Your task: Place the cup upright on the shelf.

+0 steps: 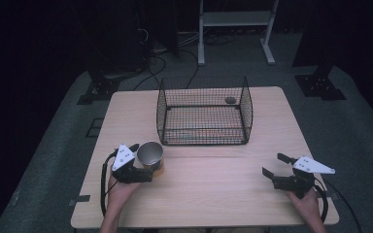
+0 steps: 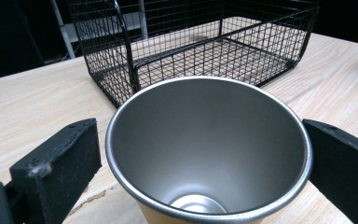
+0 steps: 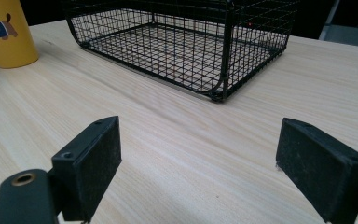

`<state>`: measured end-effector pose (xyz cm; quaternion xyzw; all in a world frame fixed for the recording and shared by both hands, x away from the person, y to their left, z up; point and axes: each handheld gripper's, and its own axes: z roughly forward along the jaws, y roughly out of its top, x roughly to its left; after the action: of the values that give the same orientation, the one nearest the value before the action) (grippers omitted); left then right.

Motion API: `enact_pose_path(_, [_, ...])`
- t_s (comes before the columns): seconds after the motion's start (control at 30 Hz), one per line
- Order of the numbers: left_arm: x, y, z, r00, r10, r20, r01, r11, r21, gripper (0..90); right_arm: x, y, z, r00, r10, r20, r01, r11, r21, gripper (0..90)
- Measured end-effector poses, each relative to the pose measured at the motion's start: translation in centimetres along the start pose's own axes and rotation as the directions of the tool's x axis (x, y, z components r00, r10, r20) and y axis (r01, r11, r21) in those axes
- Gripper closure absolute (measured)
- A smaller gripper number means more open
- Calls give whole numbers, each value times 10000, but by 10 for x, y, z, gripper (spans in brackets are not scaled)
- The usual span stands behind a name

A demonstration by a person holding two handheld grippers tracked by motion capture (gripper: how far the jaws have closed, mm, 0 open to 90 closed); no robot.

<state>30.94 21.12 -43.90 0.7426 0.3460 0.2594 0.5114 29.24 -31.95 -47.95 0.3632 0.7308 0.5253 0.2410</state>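
A yellow cup [image 1: 150, 156] with a silver metal inside stands upright on the wooden table [image 1: 213, 189], left of centre and just in front of the wire basket. My left gripper [image 1: 143, 162] is open, with its jaws on either side of the cup's rim [image 2: 205, 154]. The right jaw is against the rim and a thin gap remains at the left jaw. In the right gripper view the cup [image 3: 7, 32] shows a small dog print at the far upper left. My right gripper [image 1: 274, 164] stands open over bare table near the front right, with nothing between its jaws [image 3: 198, 163].
A black wire basket [image 1: 204, 110] sits at the middle back of the table, with a small dark round thing [image 1: 230, 100] at its far right corner. Bare wood lies between the two grippers. The floor beyond holds stand legs and cables.
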Motion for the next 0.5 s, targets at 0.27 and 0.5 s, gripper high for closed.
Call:
enact_pose_path(0.27, [-1,-2,6,10000,68,3,-68,9995,308,1,0,0,0,10000,-7,0,7,10000,14,131])
enact_pose_path(0.5, [-1,-4,10,10000,30,-4,-29,9986,527,1,0,0,0,10000,-11,2,11,10000,11,131])
